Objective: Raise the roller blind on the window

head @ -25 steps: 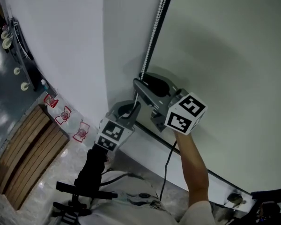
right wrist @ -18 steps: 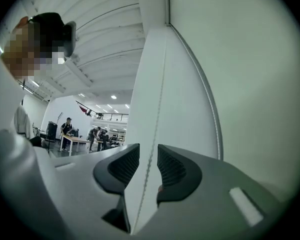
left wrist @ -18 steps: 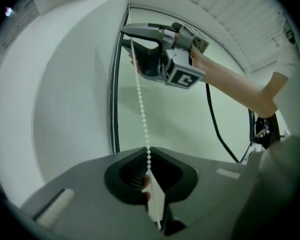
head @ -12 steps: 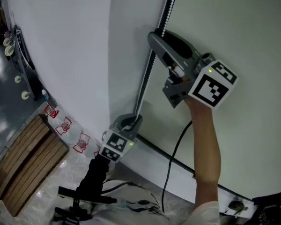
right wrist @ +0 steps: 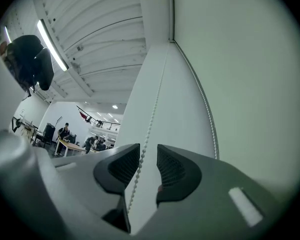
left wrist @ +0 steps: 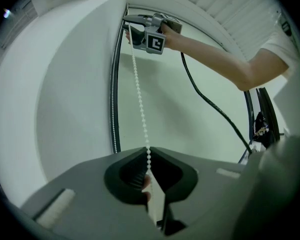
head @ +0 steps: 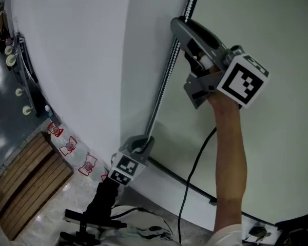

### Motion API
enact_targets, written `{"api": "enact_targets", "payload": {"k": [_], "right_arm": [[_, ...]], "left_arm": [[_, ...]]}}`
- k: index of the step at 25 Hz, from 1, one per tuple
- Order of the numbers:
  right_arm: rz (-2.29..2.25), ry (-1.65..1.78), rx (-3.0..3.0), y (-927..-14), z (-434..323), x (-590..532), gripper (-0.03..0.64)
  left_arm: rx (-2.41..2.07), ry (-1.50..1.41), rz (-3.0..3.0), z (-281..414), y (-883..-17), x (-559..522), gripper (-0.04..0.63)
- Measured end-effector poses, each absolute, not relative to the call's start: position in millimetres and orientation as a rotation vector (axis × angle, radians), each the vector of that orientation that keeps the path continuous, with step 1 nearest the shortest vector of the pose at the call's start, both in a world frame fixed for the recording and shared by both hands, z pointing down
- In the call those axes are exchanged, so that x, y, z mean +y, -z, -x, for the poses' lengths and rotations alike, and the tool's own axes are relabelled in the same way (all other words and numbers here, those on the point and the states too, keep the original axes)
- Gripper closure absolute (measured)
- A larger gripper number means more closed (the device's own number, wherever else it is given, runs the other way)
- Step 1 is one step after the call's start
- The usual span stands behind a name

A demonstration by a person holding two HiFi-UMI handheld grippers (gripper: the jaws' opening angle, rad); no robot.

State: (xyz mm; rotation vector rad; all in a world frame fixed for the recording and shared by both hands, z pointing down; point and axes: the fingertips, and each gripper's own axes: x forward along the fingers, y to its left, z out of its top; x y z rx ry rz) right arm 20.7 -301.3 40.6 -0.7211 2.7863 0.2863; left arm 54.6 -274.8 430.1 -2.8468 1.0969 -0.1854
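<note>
Left hand-held gripper (head: 145, 140) is clamped on the bead chain (head: 167, 76), low beside the roller blind (head: 277, 137). Right hand-held gripper (head: 177, 24), higher up, has its jaws apart, with the chain running unpressed between them. The blind is down.

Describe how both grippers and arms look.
The left gripper and right gripper are grey, with dark ribbed pads. Each carries a white cube with black square markers. A black cable trails from the right one. The right arm is bare below a white short sleeve.
</note>
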Motion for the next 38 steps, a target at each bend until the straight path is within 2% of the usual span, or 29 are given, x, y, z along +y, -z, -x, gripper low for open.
{"api": "enact_targets", "payload": {"k": [4,12,25,38], "right_arm": [[0.710,-0.307,2.766,-34.0,-20.6,-294.1,0.521],[0.695,-0.310,2.751,-23.2,-24.0,-289.8,0.601],[0.713,-0.266,2.723,-21.9,-35.5,-281.4,0.614],[0.797,-0.255,2.806,-92.1,-27.0,-282.9,0.614]], "left_arm": [[1.101,0.187,2.841,-51.0,-435.5,-274.5,0.589],[1.100,0.191,2.837,-51.4,-435.7,-278.1,0.589],[1.135,0.240,2.824,-47.8,-430.1,-281.7,0.589],[1.128,0.338,2.802,-43.6,-449.2,-277.6,0.588]]}}
